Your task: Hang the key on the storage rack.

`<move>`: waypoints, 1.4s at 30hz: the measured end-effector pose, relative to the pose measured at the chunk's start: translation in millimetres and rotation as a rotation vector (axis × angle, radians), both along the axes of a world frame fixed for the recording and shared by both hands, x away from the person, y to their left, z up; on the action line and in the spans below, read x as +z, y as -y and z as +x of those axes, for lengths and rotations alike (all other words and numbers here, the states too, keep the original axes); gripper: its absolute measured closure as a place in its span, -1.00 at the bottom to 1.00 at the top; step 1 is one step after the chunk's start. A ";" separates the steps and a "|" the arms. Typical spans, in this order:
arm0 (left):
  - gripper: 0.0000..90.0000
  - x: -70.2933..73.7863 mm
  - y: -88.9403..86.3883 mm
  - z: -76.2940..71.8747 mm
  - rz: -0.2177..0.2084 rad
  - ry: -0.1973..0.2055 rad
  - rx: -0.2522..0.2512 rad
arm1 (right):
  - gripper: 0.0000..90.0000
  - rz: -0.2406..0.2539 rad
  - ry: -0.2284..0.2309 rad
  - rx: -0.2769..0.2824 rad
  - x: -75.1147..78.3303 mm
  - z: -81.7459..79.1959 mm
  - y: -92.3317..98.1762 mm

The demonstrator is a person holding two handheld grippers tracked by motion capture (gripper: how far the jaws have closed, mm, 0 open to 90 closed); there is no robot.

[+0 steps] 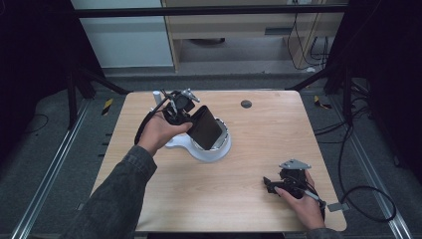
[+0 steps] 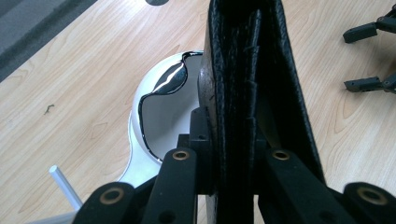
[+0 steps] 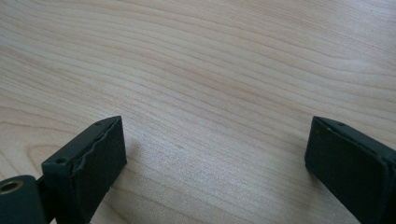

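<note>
The one black wallet sits clamped between the left fingers, standing on edge and running out past their tips. In the left gripper view its folded leather layers rise straight up between the two jaws, which press on it from either side. From above, the left gripper holds the wallet tilted, with its lower end dipping into the one white dish just ahead of and below the fingers. The dish has a shiny dark-rimmed hollow and a handle-like lobe that reaches back beneath the left hand. One thin white rod lies on the counter just to the left of the left fingers.

Further right, one small dark round disc is set in the counter, well beyond the wallet.

At the right, the right gripper rests low on the counter, well apart from the wallet and dish. Its fingers stand wide apart, with bare wood between them and nothing held or touched.
</note>
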State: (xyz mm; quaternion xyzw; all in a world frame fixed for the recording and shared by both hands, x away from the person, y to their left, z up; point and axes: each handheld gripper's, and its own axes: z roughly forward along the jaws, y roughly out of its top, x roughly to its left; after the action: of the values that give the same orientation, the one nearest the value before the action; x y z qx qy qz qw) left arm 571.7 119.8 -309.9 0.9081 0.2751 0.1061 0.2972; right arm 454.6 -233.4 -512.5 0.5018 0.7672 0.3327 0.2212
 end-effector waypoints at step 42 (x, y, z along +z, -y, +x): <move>0.76 -10.8 13.1 15.9 -0.022 -0.028 0.019 | -0.89 0.004 -0.003 0.008 0.0 -2.0 0.4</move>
State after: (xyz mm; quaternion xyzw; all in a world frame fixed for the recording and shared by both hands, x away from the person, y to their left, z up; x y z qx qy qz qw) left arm 587.5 106.6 -320.7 0.9036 0.2891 0.0932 0.3021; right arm 452.6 -233.8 -512.6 0.4995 0.7689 0.3344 0.2180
